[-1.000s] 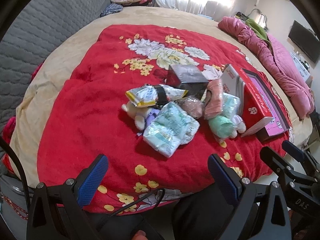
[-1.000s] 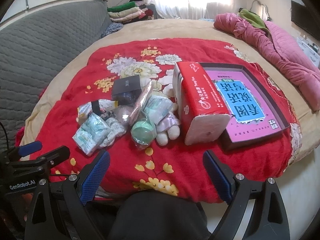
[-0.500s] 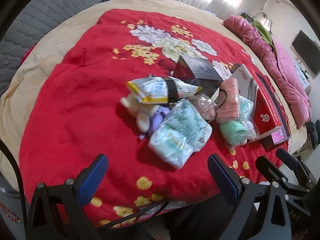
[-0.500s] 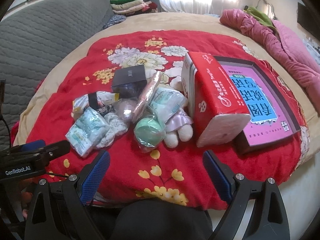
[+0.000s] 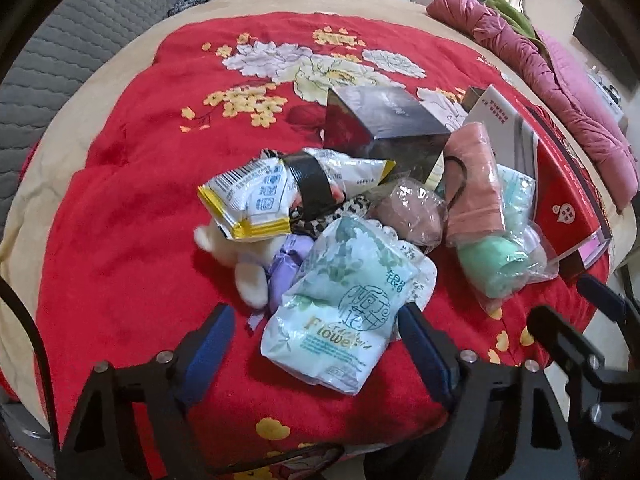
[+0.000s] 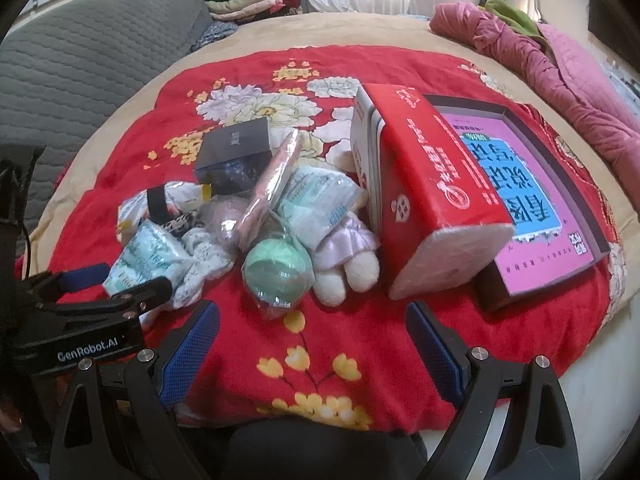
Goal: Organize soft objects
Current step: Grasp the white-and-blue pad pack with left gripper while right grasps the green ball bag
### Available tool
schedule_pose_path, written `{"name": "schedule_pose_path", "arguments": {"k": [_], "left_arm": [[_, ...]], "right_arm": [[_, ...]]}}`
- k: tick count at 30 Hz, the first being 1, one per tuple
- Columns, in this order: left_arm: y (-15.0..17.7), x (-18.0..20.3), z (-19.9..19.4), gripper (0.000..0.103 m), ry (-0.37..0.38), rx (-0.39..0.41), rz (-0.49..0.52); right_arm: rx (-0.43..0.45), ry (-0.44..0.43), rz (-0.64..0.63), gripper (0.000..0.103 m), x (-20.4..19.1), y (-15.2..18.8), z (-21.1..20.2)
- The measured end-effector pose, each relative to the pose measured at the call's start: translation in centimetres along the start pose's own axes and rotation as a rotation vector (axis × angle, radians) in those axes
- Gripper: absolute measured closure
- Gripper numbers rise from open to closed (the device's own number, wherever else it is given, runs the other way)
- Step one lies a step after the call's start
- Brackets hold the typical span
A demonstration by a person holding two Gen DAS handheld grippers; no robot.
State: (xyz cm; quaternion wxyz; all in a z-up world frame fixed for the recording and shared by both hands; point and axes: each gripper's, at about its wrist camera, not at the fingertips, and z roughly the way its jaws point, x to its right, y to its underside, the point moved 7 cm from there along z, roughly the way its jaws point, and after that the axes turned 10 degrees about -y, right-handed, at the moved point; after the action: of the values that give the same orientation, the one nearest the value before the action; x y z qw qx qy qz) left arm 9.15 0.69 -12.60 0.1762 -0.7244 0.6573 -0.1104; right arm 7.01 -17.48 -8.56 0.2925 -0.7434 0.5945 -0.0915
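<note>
A pile of soft items lies on the red floral blanket. A pale green tissue pack lies nearest, between the open jaws of my left gripper, not gripped. Around it lie a white plush toy, a yellow-edged snack bag, a bagged green ball and a pink bagged cloth. In the right wrist view my right gripper is open and empty, short of the green ball and a second plush toy. The tissue pack sits by the left gripper.
A red tissue box leans on an open dark tray holding a pink book. A black box stands behind the pile. A pink quilt lies at the right, folded clothes and a grey sofa back behind.
Both grippers have moved forward toward the pile. The left gripper now has the tissue pack between its open jaws. Nothing on the blanket has shifted.
</note>
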Motion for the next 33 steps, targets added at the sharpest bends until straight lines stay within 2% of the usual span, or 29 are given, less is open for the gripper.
{"name": "schedule_pose_path", "arguments": {"k": [3, 7, 10, 11, 13, 14, 16, 24, 33], "left_arm": [[0.0, 0.0, 0.2, 0.021, 0.012, -0.002, -0.003], [0.2, -0.1, 0.6, 0.033, 0.020, -0.008, 0.003], [0.3, -0.1, 1.0, 0.036, 0.047, -0.021, -0.005], [0.3, -0.1, 1.1, 0.038, 0.064, -0.027, -0.011], [0.4, 0.0, 1.4, 0.043, 0.090, -0.038, -0.021], [0.5, 0.0, 1.4, 0.048, 0.102, -0.041, -0.024], [0.5, 0.1, 1.6, 0.052, 0.126, -0.044, -0.027], [0.5, -0.6, 0.7, 0.061, 0.198, -0.012, -0.082], [0.5, -0.5, -2.1, 0.068, 0.226, 0.044, -0.083]], "right_arm": [[-0.005, 0.011, -0.023, 0.009, -0.3, -0.5, 1.0], [-0.019, 0.030, -0.056, 0.010, -0.9, -0.8, 2.5], [-0.012, 0.040, -0.065, 0.015, -0.9, -1.0, 3.1], [-0.013, 0.039, -0.071, 0.018, -1.0, -1.1, 3.3], [-0.032, 0.026, -0.085, 0.045, -1.1, -1.0, 4.0], [-0.036, 0.015, -0.084, 0.049, -1.3, -1.0, 4.2], [-0.036, -0.010, -0.084, 0.056, -1.5, -0.9, 4.4], [0.009, -0.071, -0.024, 0.059, -0.7, -0.8, 2.4], [0.091, -0.107, -0.017, 0.059, -0.6, -0.5, -1.1]]}}
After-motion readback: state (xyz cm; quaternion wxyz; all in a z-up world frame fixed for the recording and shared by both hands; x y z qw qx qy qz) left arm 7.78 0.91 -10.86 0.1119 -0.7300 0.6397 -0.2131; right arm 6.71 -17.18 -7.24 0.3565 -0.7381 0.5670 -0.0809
